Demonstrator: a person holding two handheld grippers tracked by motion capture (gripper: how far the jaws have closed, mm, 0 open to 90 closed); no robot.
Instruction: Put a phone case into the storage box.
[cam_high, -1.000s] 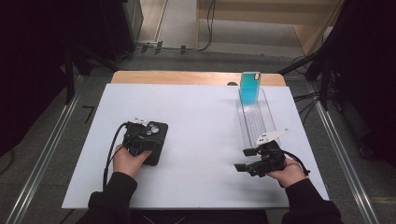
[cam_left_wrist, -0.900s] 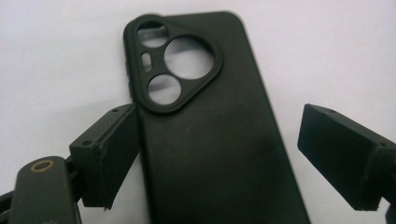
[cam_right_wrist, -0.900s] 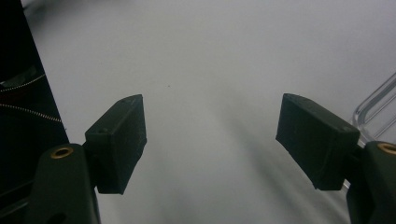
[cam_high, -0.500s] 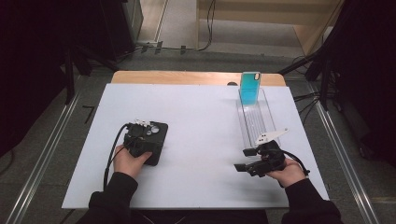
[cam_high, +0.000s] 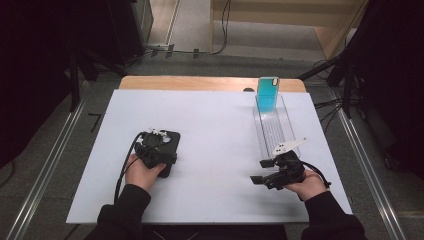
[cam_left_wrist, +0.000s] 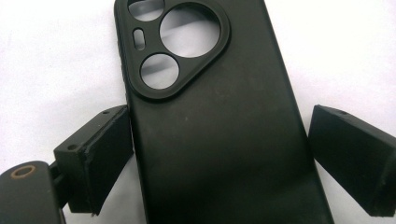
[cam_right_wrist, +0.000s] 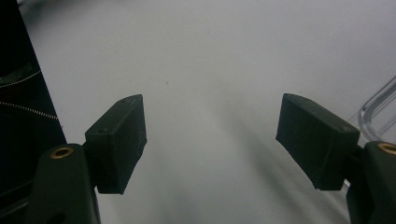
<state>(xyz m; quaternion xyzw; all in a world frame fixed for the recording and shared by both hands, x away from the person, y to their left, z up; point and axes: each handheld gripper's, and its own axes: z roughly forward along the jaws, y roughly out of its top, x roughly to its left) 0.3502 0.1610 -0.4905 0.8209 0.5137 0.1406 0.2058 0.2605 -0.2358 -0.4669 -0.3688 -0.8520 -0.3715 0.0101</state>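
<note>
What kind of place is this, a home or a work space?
Probably a lab or recording studio, not a home: a white table with metal rails beside it, dark curtains around, and cables on the floor.

A grey floor (cam_high: 200, 30) is seen beyond the white table (cam_high: 220, 120), metal rails (cam_high: 45, 160) run alongside, and dark curtains (cam_high: 35, 60) are hung at both sides.
</note>
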